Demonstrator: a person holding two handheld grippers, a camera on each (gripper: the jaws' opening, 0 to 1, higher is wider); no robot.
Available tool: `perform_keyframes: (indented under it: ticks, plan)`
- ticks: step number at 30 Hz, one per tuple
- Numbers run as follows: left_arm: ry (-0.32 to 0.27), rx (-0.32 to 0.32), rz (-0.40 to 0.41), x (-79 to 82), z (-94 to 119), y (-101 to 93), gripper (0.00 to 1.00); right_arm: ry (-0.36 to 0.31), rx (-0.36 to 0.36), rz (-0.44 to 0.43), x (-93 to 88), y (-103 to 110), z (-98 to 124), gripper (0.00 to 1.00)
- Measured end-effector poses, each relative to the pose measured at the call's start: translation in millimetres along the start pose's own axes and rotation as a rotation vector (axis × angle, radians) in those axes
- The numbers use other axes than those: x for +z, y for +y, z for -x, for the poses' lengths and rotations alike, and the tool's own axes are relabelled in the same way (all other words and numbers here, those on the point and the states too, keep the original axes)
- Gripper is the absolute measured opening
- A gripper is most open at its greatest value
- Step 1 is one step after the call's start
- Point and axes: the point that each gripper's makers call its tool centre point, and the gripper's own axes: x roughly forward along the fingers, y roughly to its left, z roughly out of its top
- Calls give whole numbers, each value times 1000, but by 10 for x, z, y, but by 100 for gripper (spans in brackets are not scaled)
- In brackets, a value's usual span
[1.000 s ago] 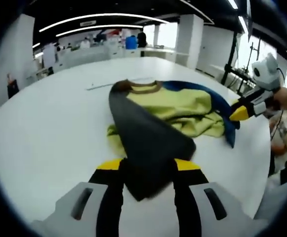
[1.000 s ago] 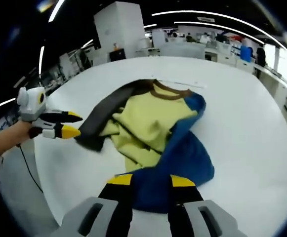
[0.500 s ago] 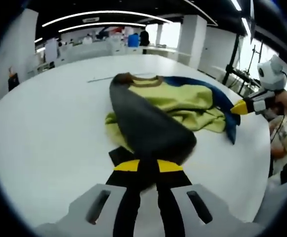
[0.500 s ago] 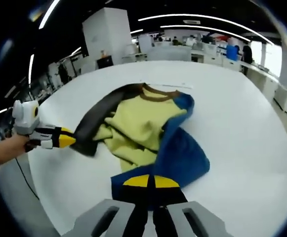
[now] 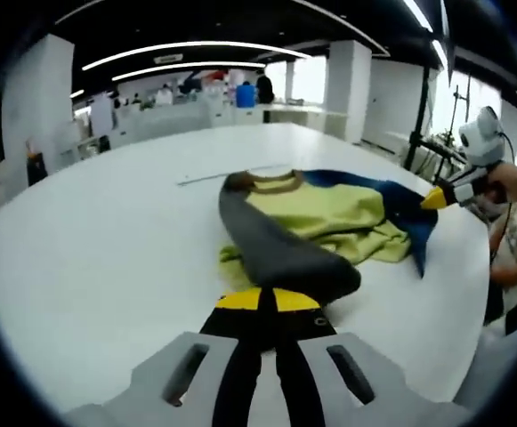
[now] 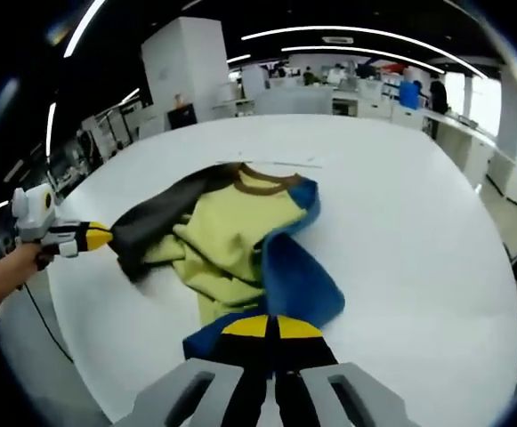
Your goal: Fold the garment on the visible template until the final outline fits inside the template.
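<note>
Crumpled yellow-green fabric garment w/ brown collar point(image 5: 316, 209) point(image 6: 227, 227) lying mid white round table point(image 5: 98, 258) point(image 6: 400, 222). In left gripper view: left gripper point(image 5: 267, 301) at 6 o'clock, yellow-tipped jaws pressed together, pinching cuff of dark grey sleeve point(image 5: 271, 249), which runs from collar down toward 6. Blue sleeve point(image 5: 400, 209) stretched off toward 3 o'clock, its end at yellow tips of right gripper point(image 5: 436, 197), held by a hand point(image 5: 516, 182) at table edge. In right gripper view: right gripper point(image 6: 271, 327) at 6 o'clock, jaws closed tight on end of blue sleeve point(image 6: 294, 276), cloth bunched just ahead of tips. Dark grey sleeve point(image 6: 156, 222) pulled out toward 9 o'clock, meeting left gripper point(image 6: 93, 237) there, tips together on fabric. Thin pale strip point(image 5: 231, 174) point(image 6: 280, 161) on table just beyond collar, at 12. Desks, pillars in bkgd, blurred.
</note>
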Motion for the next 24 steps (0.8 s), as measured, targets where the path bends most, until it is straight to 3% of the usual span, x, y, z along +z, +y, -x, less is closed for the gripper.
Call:
perform_keyframes:
  ticks: [6,10,12,14,17,24]
  plan:
    - [-26,83,5,127,72,295,0,-1,-31,13,241,-328,35,0]
    - [-60,141,58,213,80,538,0,-10,-63,27,376,-526,22,0]
    - [-70,185,38,235,70,696,0,-2,-71,34,414,-620,-18,0]
    - [-56,241,33,199,65,863,0,13,-88,37,433,-735,-96,0]
    - [-68,270,85,169,20,1073,0,37,-117,43,463,-900,-171,0]
    - [-28,354,45,50,-78,1465,0,92,-189,58,498,-1237,-330,0]
